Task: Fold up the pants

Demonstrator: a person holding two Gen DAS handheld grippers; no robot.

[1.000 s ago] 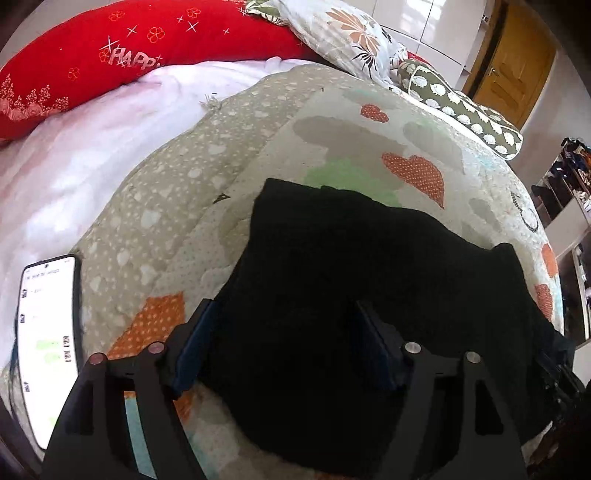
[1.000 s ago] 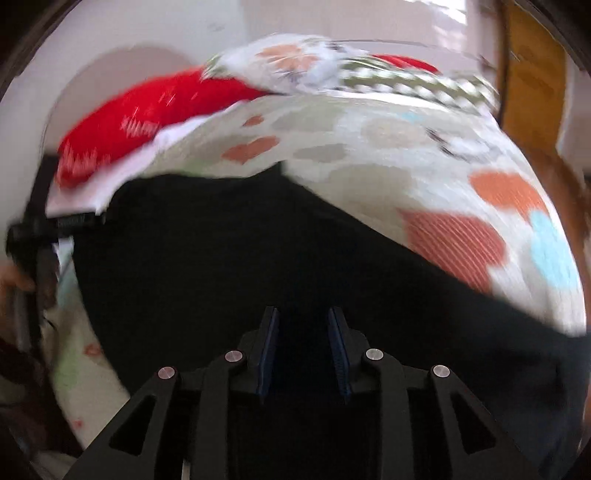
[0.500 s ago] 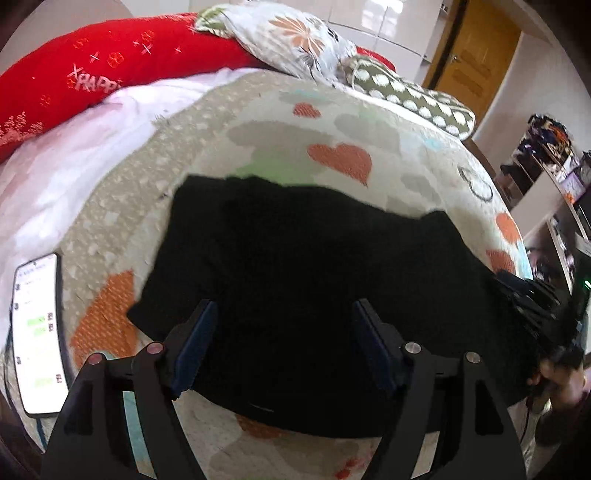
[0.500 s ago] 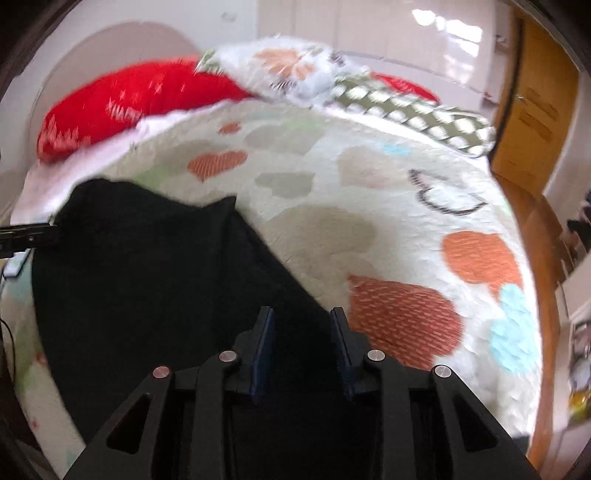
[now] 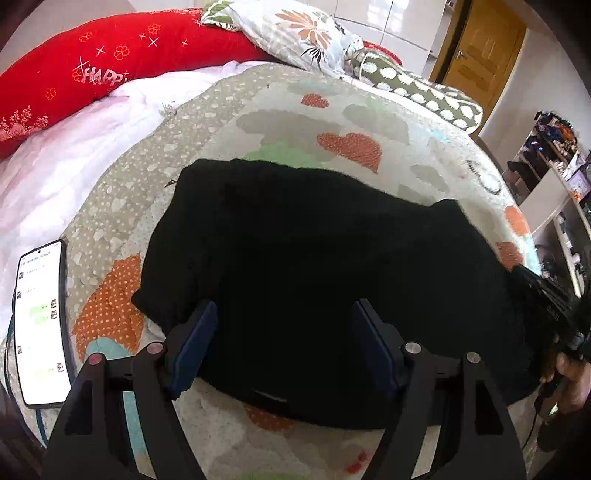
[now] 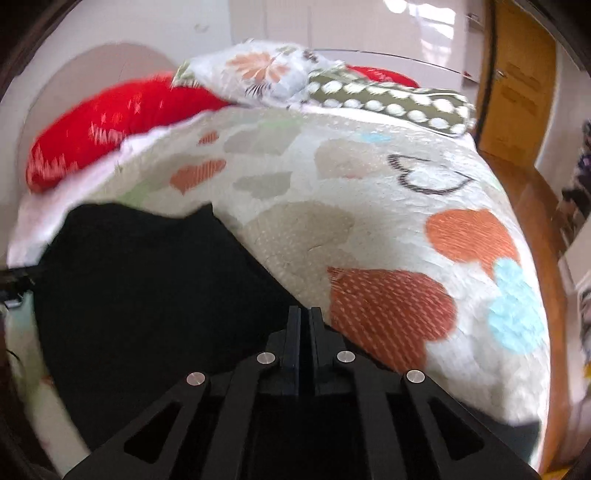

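Note:
The black pants point(image 5: 317, 266) lie folded in a wide flat bundle on the heart-patterned quilt point(image 5: 332, 122). My left gripper point(image 5: 284, 339) is open and hovers over their near edge, holding nothing. In the right wrist view the pants point(image 6: 147, 295) fill the lower left. My right gripper point(image 6: 303, 321) has its jaws pressed together over the pants' right edge; whether cloth is pinched between them is hidden. The right gripper also shows in the left wrist view point(image 5: 554, 295) at the pants' right end.
A lit phone point(image 5: 40, 325) lies on the bed at the left. A red pillow point(image 5: 92, 70), a floral pillow point(image 5: 295, 33) and a dotted pillow point(image 5: 417, 92) line the head of the bed. A wooden door point(image 5: 476, 48) and shelves point(image 5: 554, 177) stand on the right.
My right gripper's jaws have closed from a narrow gap to touching, and it has drawn back toward the pants' right edge. My left gripper has pulled back a little and stays open.

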